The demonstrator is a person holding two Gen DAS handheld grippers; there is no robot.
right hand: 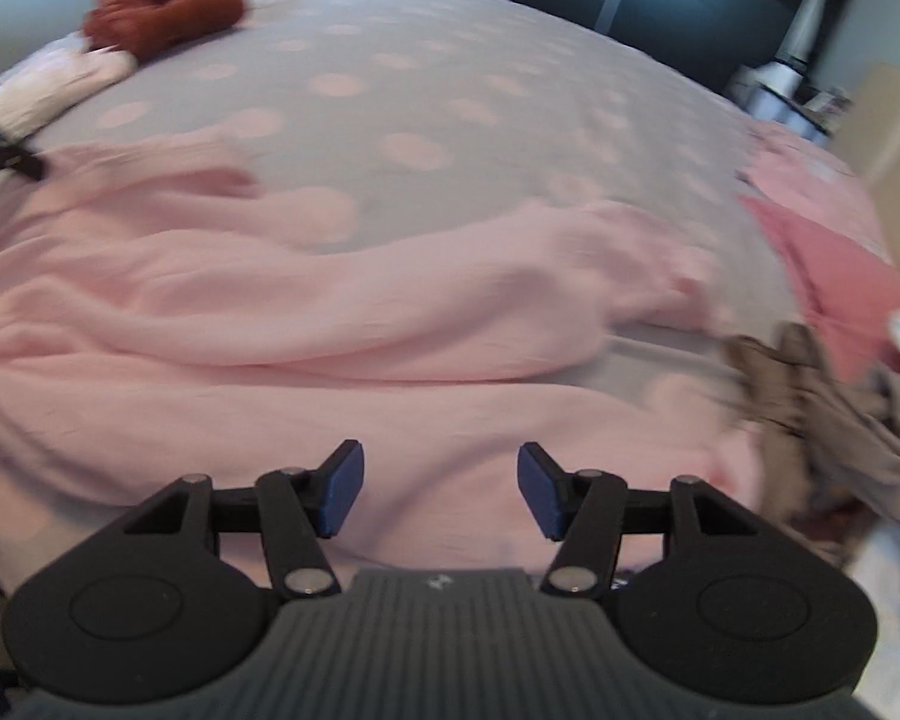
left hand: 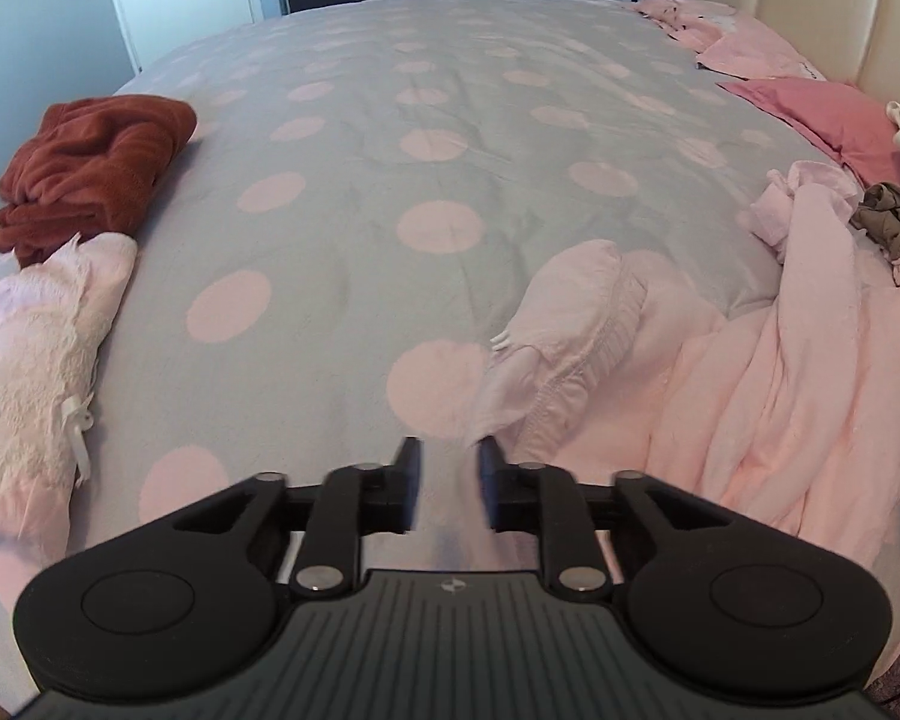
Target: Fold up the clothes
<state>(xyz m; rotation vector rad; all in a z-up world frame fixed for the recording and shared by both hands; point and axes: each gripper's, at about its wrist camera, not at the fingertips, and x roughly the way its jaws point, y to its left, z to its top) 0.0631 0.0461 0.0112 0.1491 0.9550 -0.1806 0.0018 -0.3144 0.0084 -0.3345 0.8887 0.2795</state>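
**Pink garment spread along the near edge of the bed**

Left wrist view: your left gripper point(left hand: 448, 468) hangs low over the grey duvet with pink dots point(left hand: 354, 138). Its fingers stand a narrow gap apart with nothing between them; the right fingertip sits just beside the hem of the pale pink garment point(left hand: 720, 372), and motion blur hides whether it touches. That garment lies rumpled across the right side of the view, one cuffed sleeve reaching toward the fingers. On the left edge of the bed a folded rust-red garment point(left hand: 90, 162) rests against a fluffy pale pink piece point(left hand: 36, 360). Pink pillows point(left hand: 810, 114) line the headboard, with an olive-brown garment point(left hand: 894, 222) bunched near them.

Right wrist view: your right gripper point(right hand: 441, 489) hovers over the same pale pink garment point(right hand: 342, 312), fingers spread wide and empty. The cloth runs across the whole width below and ahead of you. The olive-brown garment point(right hand: 810, 384) lies at right, blurred.
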